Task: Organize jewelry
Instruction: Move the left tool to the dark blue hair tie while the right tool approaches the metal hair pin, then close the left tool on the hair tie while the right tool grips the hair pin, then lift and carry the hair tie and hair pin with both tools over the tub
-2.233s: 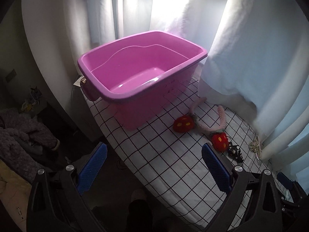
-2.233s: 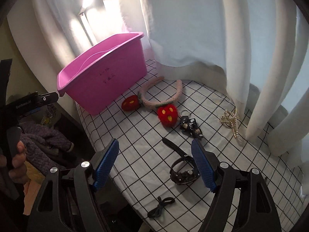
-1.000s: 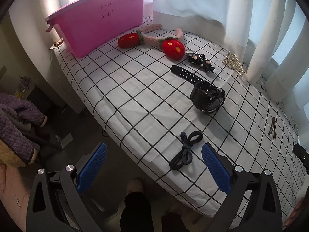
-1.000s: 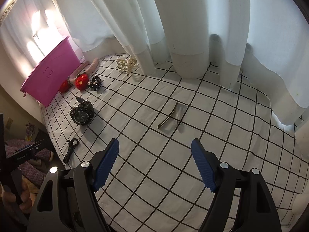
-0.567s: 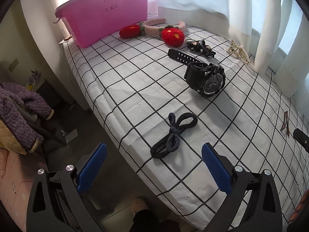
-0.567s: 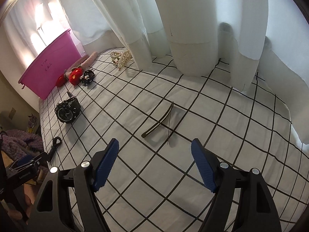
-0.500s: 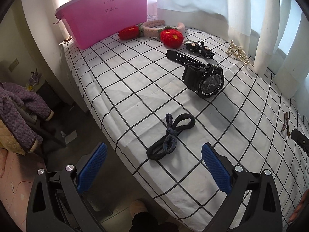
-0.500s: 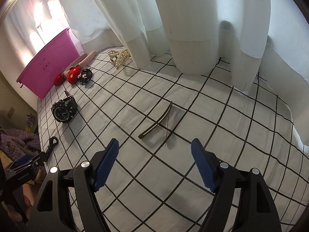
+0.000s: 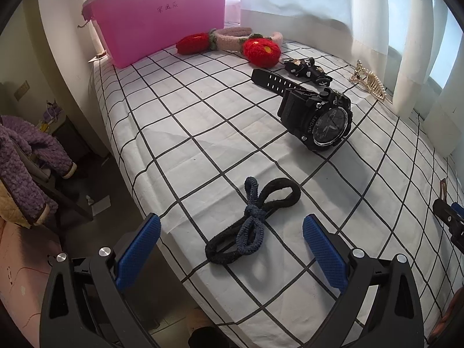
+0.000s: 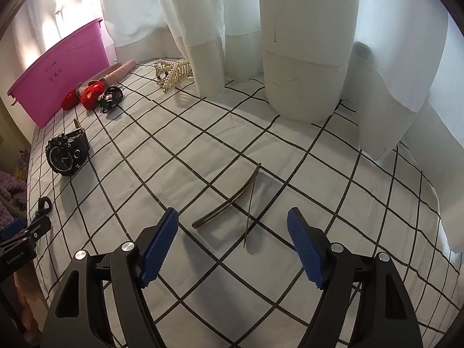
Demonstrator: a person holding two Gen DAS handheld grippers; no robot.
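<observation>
Hair ties (image 9: 252, 220), knotted together, lie near the table's (image 9: 185, 133) front edge between the left gripper's (image 9: 230, 248) open jaws; a watch (image 9: 316, 116) sits beyond. The right gripper's (image 10: 232, 246) open jaws frame a thin hair clip (image 10: 229, 200), nothing blocking.

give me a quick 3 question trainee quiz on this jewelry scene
1. True or false: the watch lies inside the pink tub.
2. What lies in front of the left tool? A) pearl clip B) hair tie C) keychain
3. Fill in: the right tool is ____ and holds nothing.

Key:
1. False; it lies on the checked cloth.
2. B, the hair tie.
3. Open; the thin hair clip lies ahead of it.
</observation>
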